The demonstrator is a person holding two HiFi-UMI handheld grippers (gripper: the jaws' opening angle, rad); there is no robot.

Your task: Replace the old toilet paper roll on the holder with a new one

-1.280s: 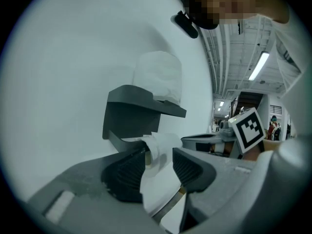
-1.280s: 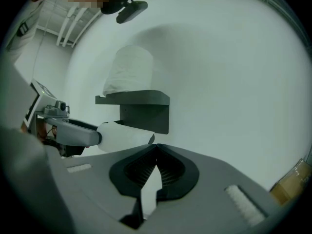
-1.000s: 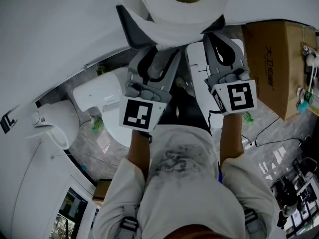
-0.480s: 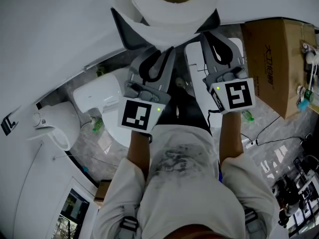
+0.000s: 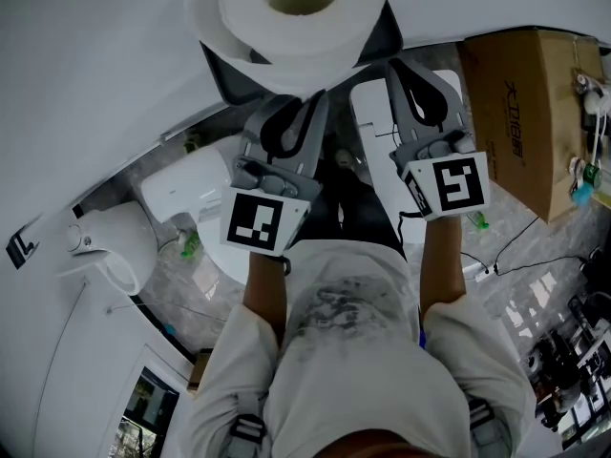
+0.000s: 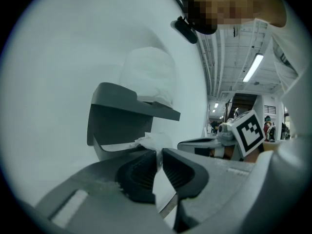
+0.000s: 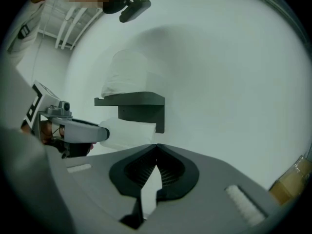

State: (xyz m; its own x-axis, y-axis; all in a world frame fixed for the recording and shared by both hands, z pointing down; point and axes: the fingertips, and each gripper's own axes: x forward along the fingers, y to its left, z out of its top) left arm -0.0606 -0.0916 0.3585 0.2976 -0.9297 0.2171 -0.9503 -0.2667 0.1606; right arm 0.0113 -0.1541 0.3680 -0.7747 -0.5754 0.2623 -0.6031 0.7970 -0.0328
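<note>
left tongs [image 6: 158, 153] just closing on old roll [image 7: 127, 133]

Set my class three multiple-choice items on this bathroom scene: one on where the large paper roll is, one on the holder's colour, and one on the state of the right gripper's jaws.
1. Where is the large roll?
A. on top of the holder
B. beneath the holder
C. beside the holder

2. What colour is the holder?
A. red
B. dark grey
C. yellow

3. The right gripper has its jaws:
A. wide apart
B. shut on a roll
C. shut, with nothing between them

Answers:
1 A, the roll stands upright on the holder's top.
2 B, both gripper views show it dark grey.
3 C, the right gripper view shows the tips meeting with nothing between them.
</note>
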